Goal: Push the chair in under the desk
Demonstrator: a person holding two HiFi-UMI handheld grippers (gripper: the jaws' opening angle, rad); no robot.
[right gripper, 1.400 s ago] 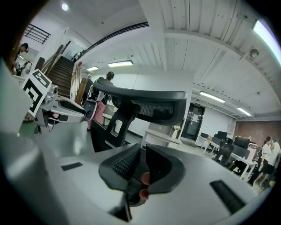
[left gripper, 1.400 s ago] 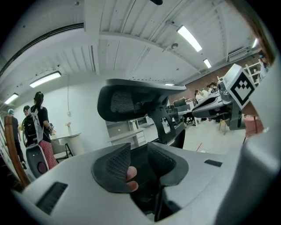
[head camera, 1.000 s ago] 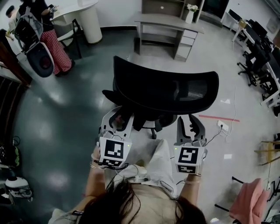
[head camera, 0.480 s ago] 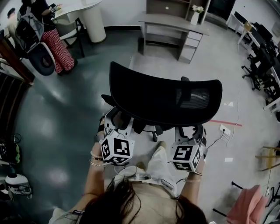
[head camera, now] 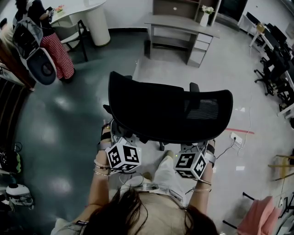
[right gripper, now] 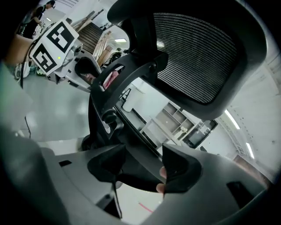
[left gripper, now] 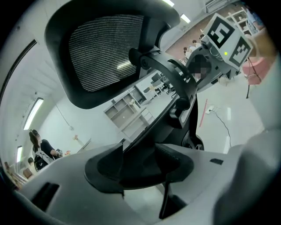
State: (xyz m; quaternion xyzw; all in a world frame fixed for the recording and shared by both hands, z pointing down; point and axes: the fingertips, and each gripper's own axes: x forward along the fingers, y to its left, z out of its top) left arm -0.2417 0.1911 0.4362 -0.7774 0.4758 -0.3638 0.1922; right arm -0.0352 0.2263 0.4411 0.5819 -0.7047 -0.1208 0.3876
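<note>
My left gripper (left gripper: 139, 160) and my right gripper (right gripper: 142, 169) sit low behind the black mesh-backed office chair (head camera: 165, 110). Each straddles a black bar of the chair's back frame. The jaws of both are opening. The bar lies between the pads, but neither gripper clamps it, so both count as released.

Procedure for the step in hand, as I judge it:
- Close on the frame again, or set the jaws flat against it, before applying any push.
- Keep both grippers at equal height and push evenly. Otherwise the castor base is likely to swing the chair off line.
- Aim the seat at the knee opening to the left of the drawers.

The chair stands on the glossy grey floor (head camera: 59, 114) directly in front of me, its back towards me and well apart from the desk. The task is hardly begun.

Farther off stands the grey rectangular desk (head camera: 179, 23). Its drawer stack (head camera: 196, 46) is shut, so its contents are not visible. A white vase (head camera: 204, 19) at the desk's right end holds a small pale sprig. Behind the desk is a shelf unit (head camera: 172, 7), whose contents are too small to tell.
</note>
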